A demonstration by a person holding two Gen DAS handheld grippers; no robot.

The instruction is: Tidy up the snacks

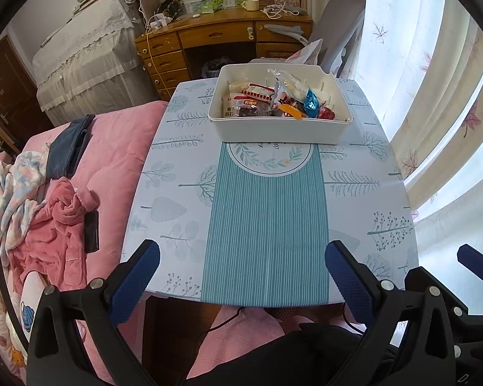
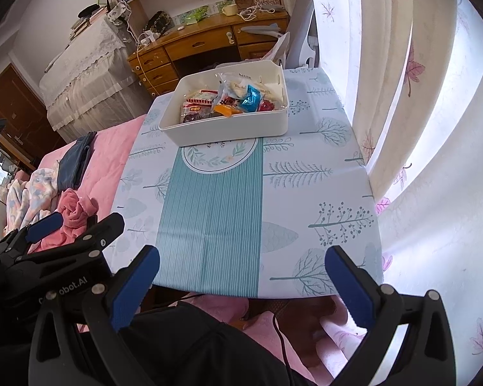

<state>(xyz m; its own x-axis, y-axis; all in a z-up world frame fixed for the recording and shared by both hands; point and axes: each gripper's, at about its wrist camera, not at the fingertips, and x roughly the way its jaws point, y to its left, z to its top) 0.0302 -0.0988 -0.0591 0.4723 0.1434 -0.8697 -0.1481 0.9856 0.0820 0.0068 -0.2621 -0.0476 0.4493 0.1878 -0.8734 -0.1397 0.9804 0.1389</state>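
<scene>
**Both grippers held wide apart and empty at the near edge of the table**

The left gripper (image 1: 241, 267) is seen with its blue-padded fingers (image 1: 135, 276) spread wide, and nothing is held between them. They are poised over the near edge of the table (image 1: 354, 218), with the teal striped runner (image 1: 264, 225) lying in the gap between them. The right gripper (image 2: 241, 270) is likewise spread wide and empty, its fingers (image 2: 347, 286) framing the same near edge; it is placed just to the right of the left one, whose black frame is seen beside its left finger.

A white bin (image 1: 280, 128) is set well ahead of both pairs of fingers, at the far end of the table, resting partly on the round leaf emblem (image 1: 270, 160) of the runner. The snacks (image 1: 273, 99) are piled inside it: red-and-white packets (image 2: 199, 98) toward the left, a blue packet (image 2: 251, 99) and an orange piece (image 2: 228, 109) toward the right, and a clear wrapper (image 1: 289, 83) standing up behind them. No snack is seen on the cloth between the fingers and the bin.

To the left of the fingers, a pink bed (image 1: 112, 148) is seen beside the table; to the right, a curtain (image 2: 418, 128).
</scene>
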